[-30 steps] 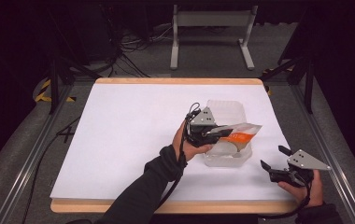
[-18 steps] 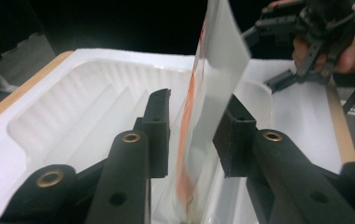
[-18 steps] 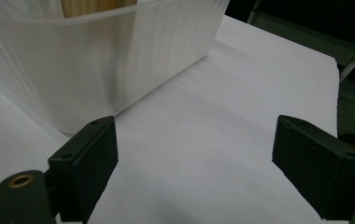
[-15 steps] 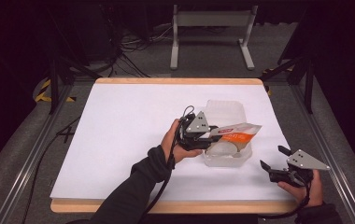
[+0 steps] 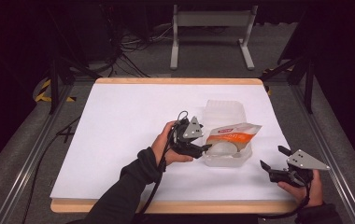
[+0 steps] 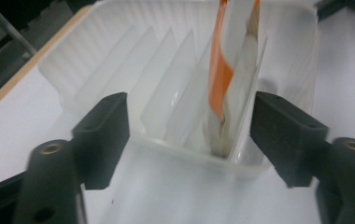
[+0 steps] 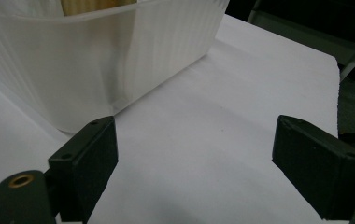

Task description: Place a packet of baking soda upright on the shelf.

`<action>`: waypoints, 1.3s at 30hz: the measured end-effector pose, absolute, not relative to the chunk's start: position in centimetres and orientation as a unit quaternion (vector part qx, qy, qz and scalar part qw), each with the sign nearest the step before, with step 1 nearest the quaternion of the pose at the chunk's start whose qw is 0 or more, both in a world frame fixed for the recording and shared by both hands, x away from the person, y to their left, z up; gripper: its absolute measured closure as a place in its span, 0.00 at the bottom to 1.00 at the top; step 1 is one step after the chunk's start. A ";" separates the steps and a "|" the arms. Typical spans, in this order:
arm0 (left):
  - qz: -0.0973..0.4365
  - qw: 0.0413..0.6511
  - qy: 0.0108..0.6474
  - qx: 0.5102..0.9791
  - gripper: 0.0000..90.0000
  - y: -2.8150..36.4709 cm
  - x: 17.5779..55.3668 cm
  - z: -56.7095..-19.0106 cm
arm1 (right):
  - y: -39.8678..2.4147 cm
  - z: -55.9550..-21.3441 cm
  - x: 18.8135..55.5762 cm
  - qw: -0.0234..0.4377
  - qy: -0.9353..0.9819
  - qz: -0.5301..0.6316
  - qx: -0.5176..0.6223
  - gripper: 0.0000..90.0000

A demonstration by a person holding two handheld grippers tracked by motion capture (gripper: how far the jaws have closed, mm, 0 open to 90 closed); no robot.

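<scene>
Looking down from the high view, we see a white-covered table (image 5: 133, 121) bearing a translucent plastic container (image 5: 225, 112) right of centre, an orange-and-white packet (image 5: 234, 135) lying across its near part. The left gripper (image 5: 202, 148) sits at the container's left near corner; the right gripper (image 5: 273, 161) rests apart from it, near the table's right front edge, held in the right hand (image 5: 301, 186).

The left gripper view adds what the high view cannot resolve — the container (image 6: 166, 70) has upright dividers, and the packet (image 6: 227, 79) stands on edge in a slot at the right. We see both jaws spread wide, flanking the near wall and gripping nothing.

In the right gripper view the jaws also stand wide apart and empty over bare table (image 7: 241, 107), the container's ribbed wall (image 7: 101, 60) just beyond the left jaw.
</scene>
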State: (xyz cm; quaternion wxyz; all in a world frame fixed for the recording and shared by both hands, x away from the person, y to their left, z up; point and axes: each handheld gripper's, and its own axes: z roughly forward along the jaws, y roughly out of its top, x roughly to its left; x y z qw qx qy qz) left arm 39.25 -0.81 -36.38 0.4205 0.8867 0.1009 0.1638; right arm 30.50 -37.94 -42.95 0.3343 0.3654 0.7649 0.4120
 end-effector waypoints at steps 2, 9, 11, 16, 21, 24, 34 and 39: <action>0.168 0.404 0.102 0.894 0.25 -0.3 39.2 -36.8 | -37.8 -43.0 30.5 0.333 0.766 0.411 0.365 0.17; 0.175 0.373 0.107 0.905 0.14 1.2 39.0 -37.5 | -37.8 -43.0 30.5 0.334 0.766 0.411 0.365 0.17; 0.181 0.369 0.109 0.905 0.12 1.8 39.0 -37.7 | -37.8 -43.0 30.5 0.333 0.766 0.411 0.365 0.17; 0.183 0.370 0.118 0.903 0.10 3.5 38.8 -38.1 | -37.8 -43.0 30.5 0.333 0.766 0.411 0.365 0.17; 0.186 0.354 0.122 0.908 0.06 5.1 38.7 -38.9 | -37.8 -43.0 30.5 0.334 0.765 0.411 0.366 0.17; 0.188 0.351 0.128 0.908 0.06 6.3 38.6 -39.3 | -37.8 -43.0 30.5 0.333 0.766 0.410 0.365 0.17; 0.198 0.362 0.163 0.896 0.04 10.3 38.5 -40.4 | -37.9 -43.0 30.5 0.332 0.766 0.411 0.367 0.16; 0.200 0.371 0.173 0.890 0.04 12.6 38.2 -41.0 | -37.7 -43.0 30.5 0.333 0.767 0.409 0.366 0.16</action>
